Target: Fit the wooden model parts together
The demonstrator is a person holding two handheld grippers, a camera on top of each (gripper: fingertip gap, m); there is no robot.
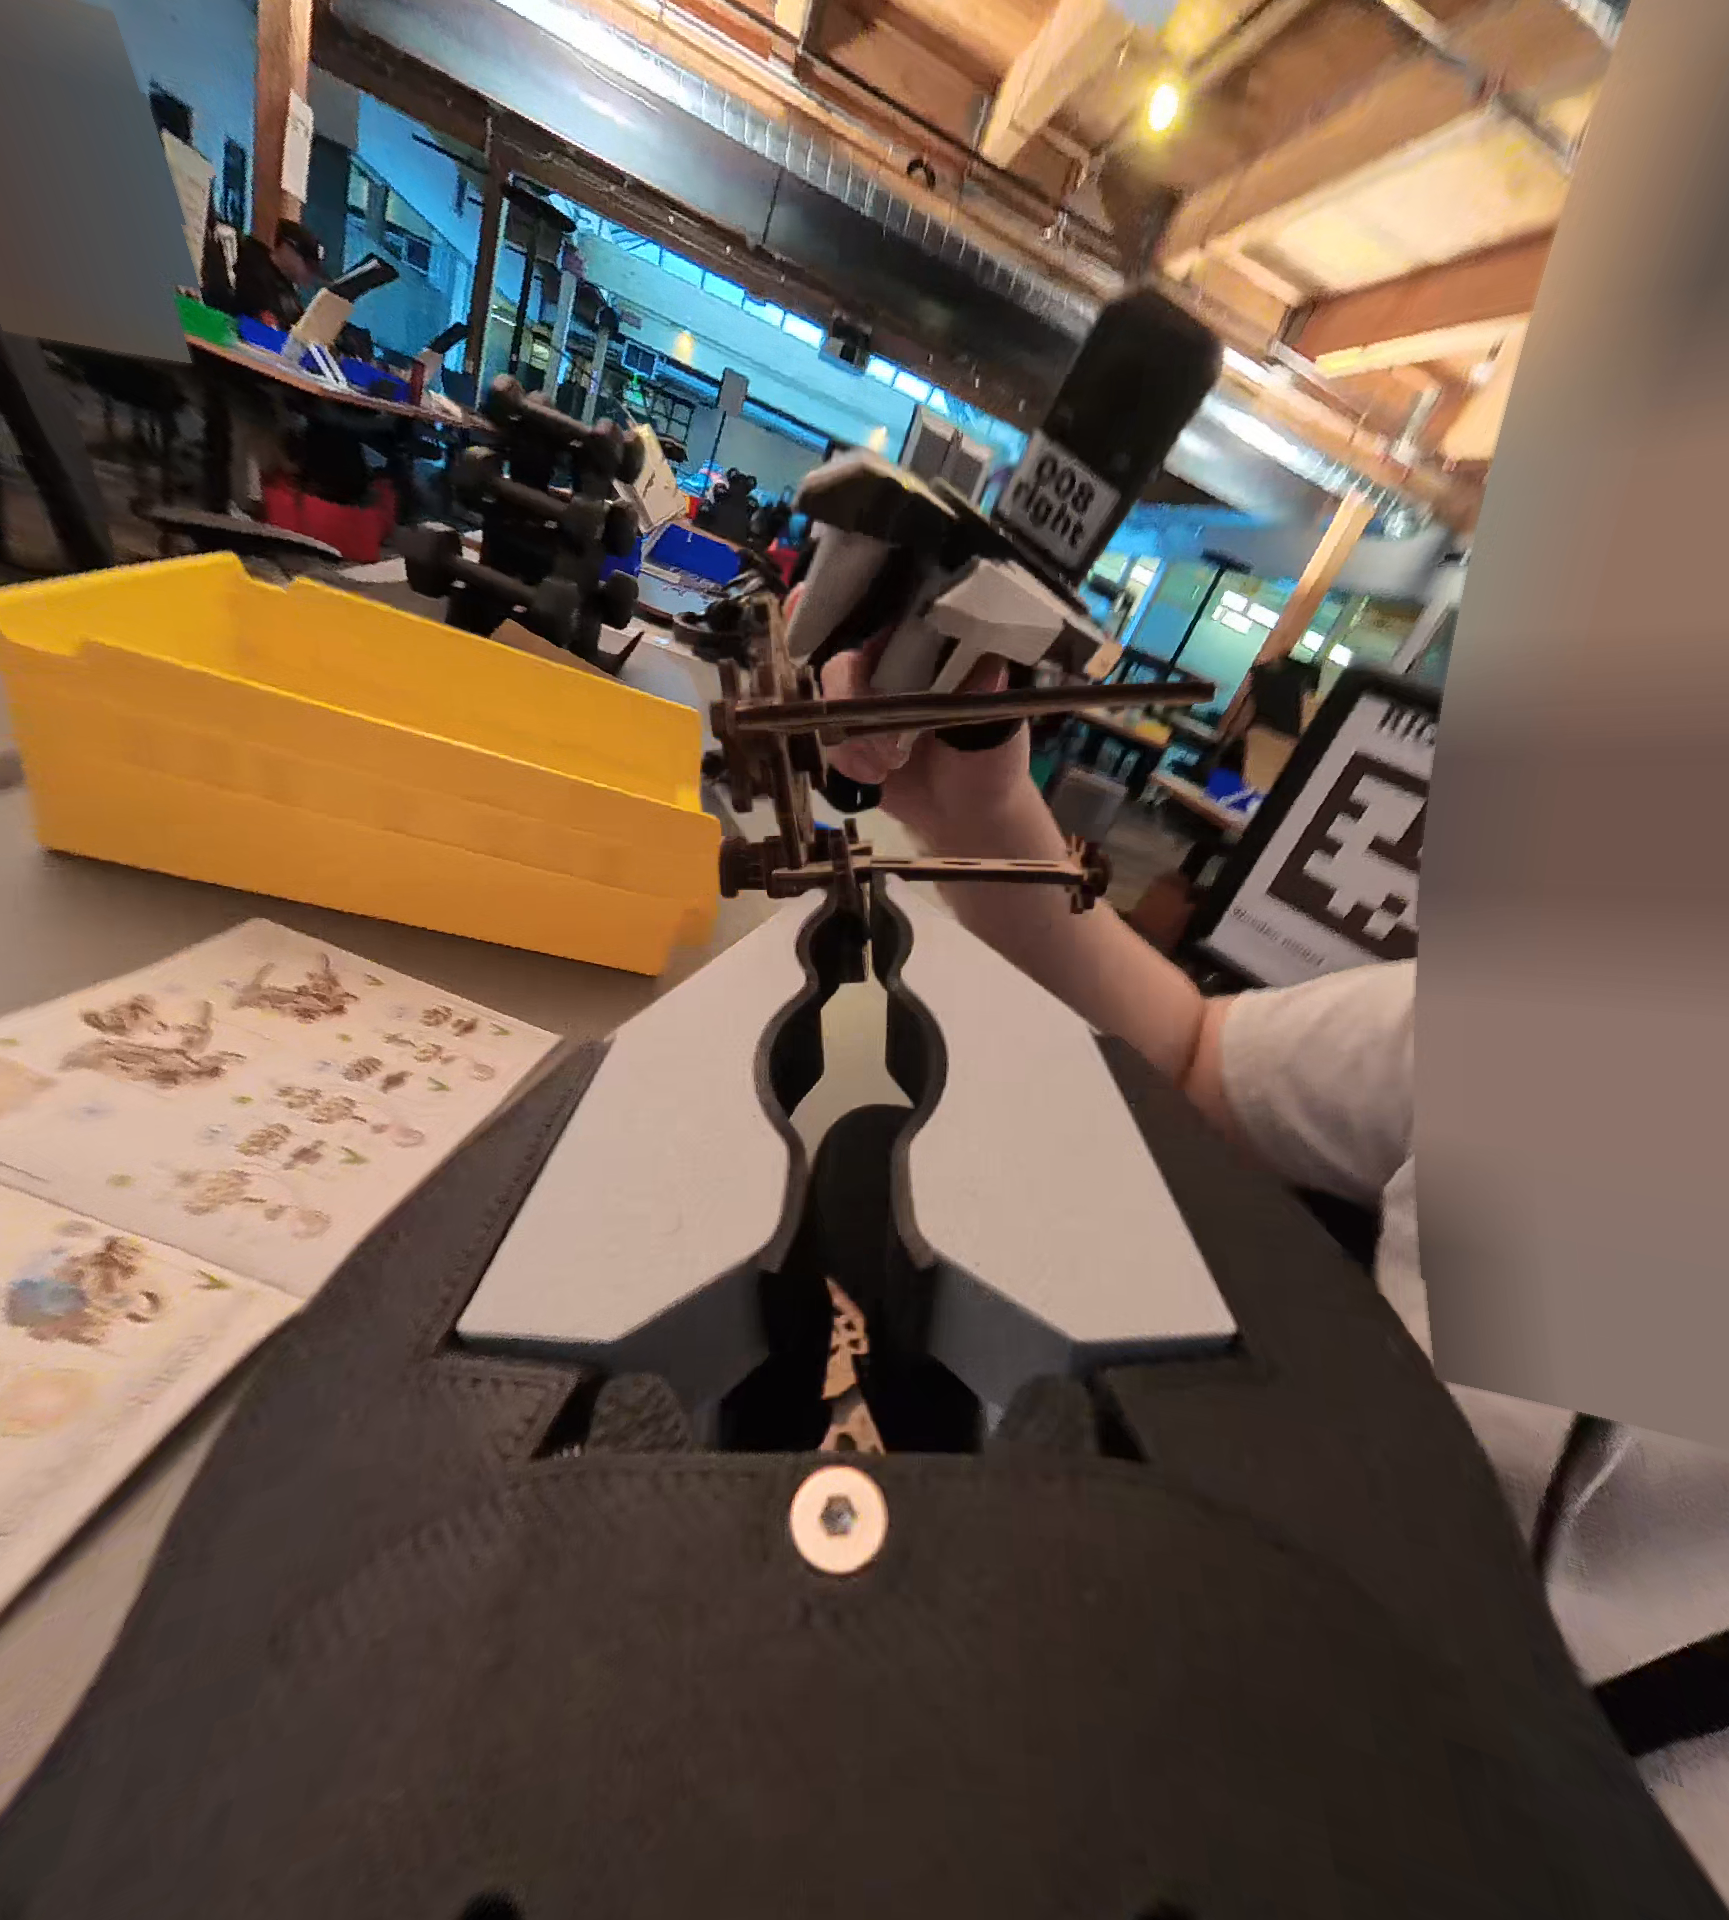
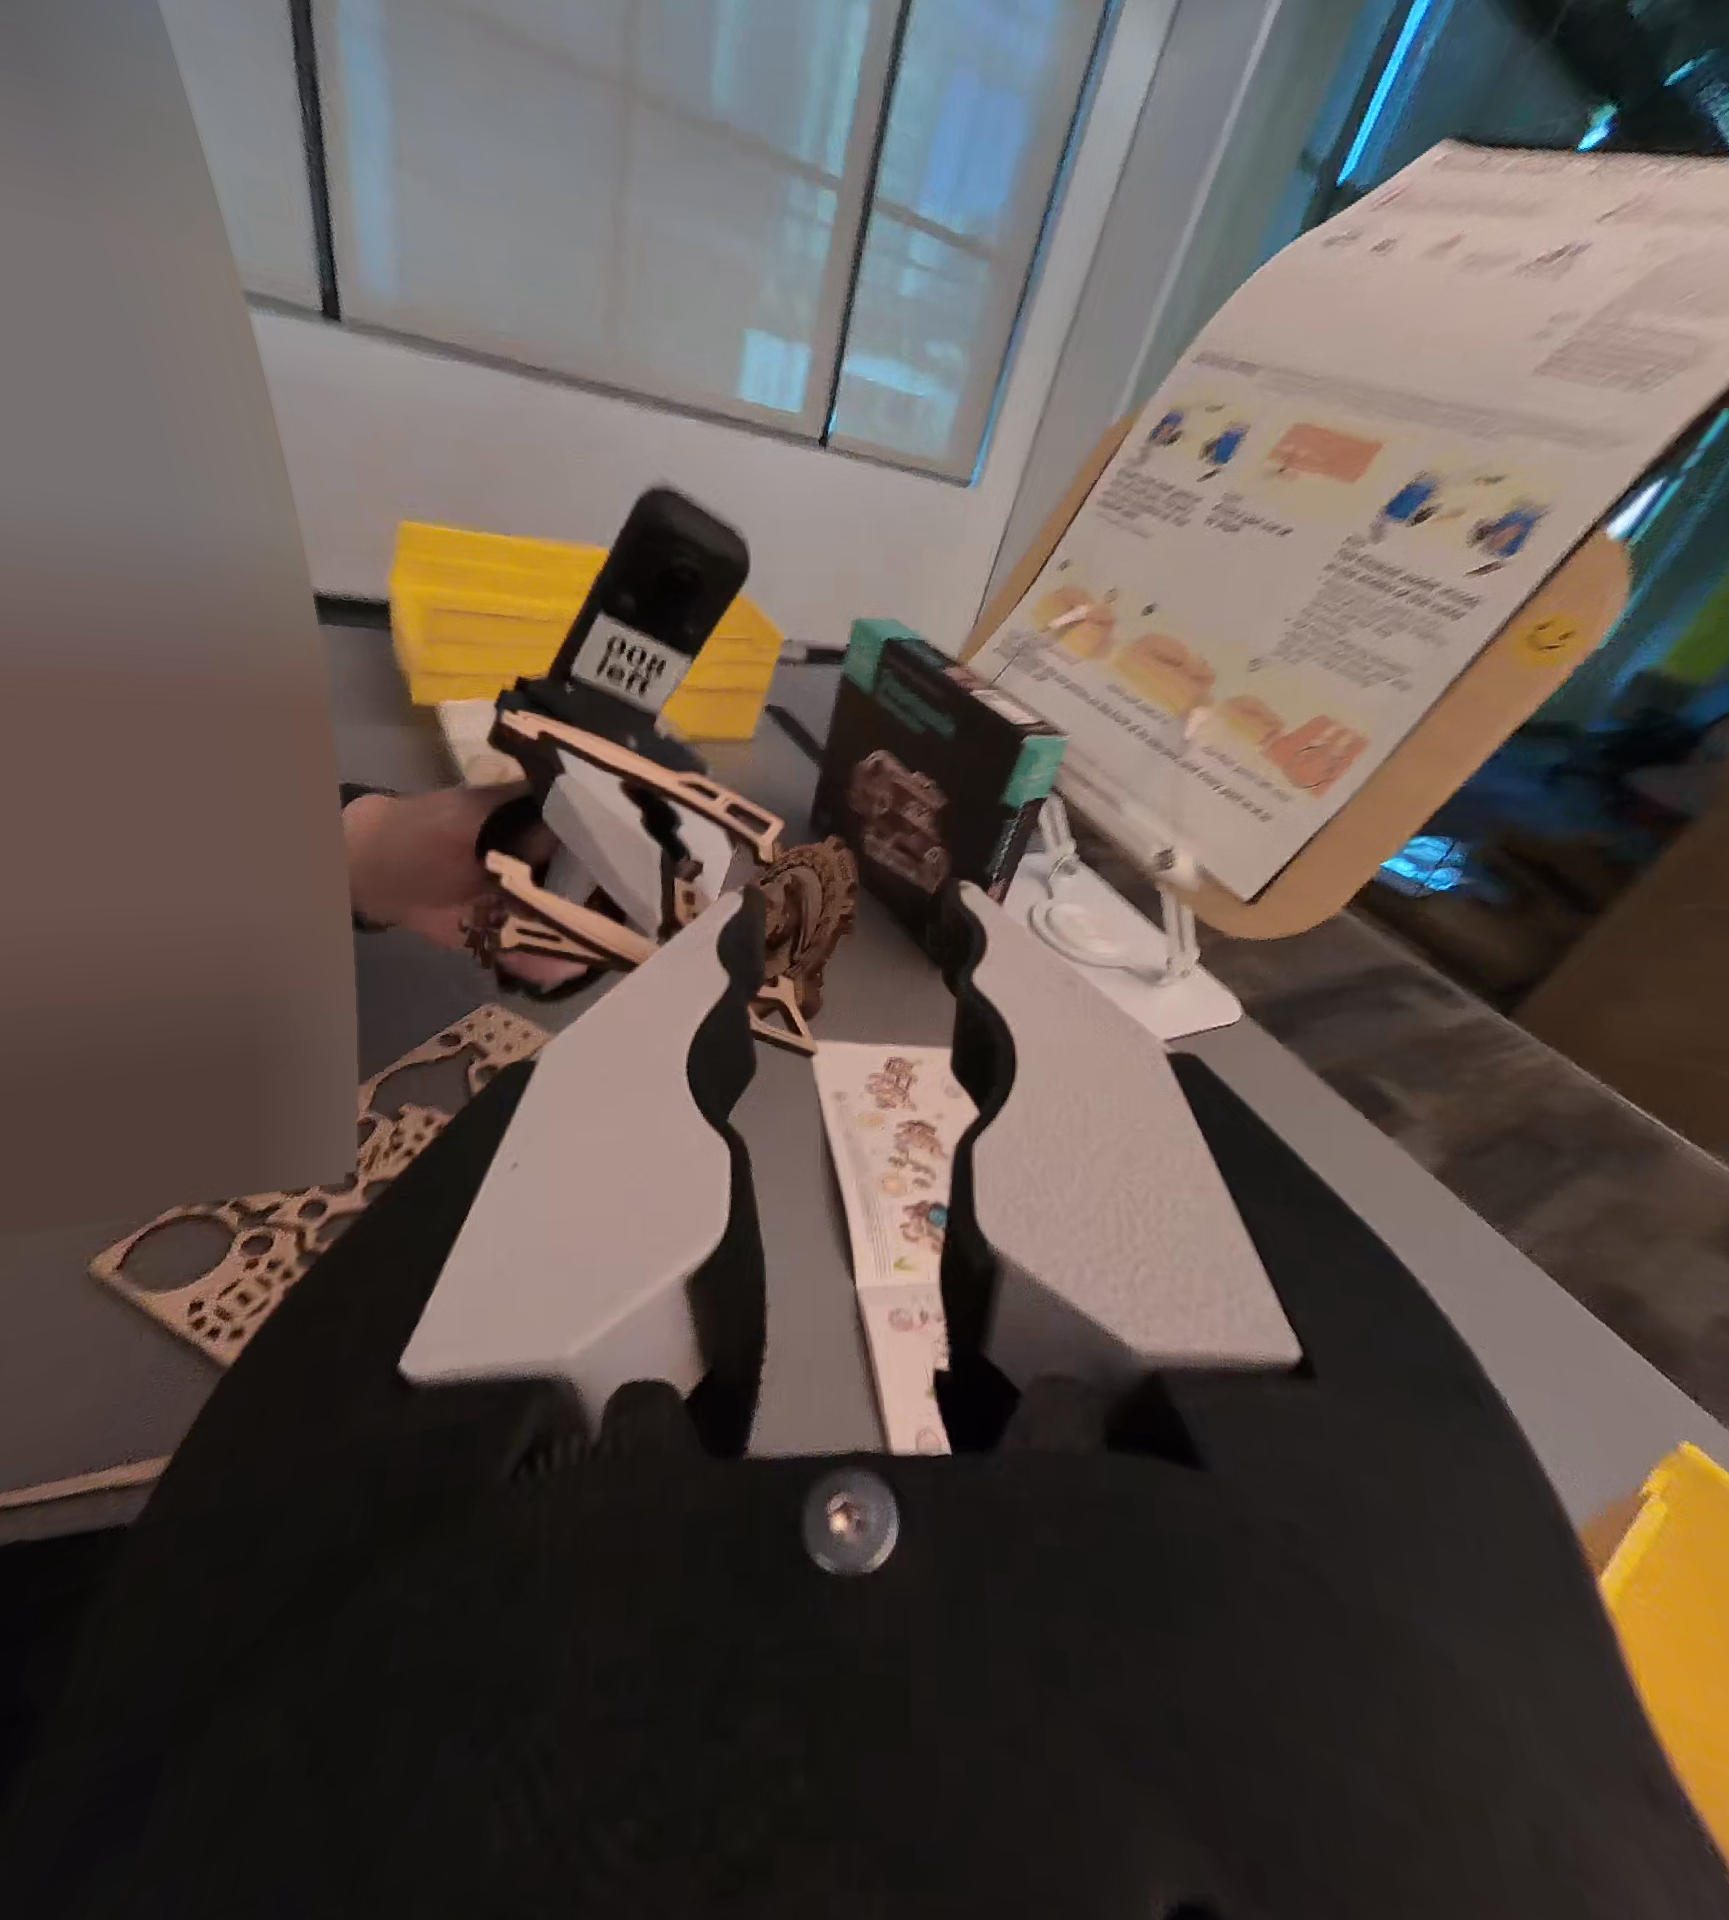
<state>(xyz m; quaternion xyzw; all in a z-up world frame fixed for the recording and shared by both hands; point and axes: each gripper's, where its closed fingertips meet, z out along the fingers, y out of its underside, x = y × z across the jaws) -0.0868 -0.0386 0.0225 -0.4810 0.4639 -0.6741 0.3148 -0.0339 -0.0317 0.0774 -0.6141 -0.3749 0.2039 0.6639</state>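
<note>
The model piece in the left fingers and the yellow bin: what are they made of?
Model piece: looks like thin laser-cut plywood, unfinished, judging by dark scorched edges and slotted joints. Yellow bin: seemingly moulded plastic, smooth with a slight sheen and uniform colour.

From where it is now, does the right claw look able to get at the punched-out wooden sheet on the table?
Probably yes. The right claw is open and empty, and the punched-out wooden sheet lies flat and uncovered at its lower left. The left claw with the wooden model sits beyond, not between.

yellow bins (image 1: 351,748), instruction sheet (image 1: 164,1122), dark box (image 2: 933,769), propped board (image 2: 1379,582)
</note>
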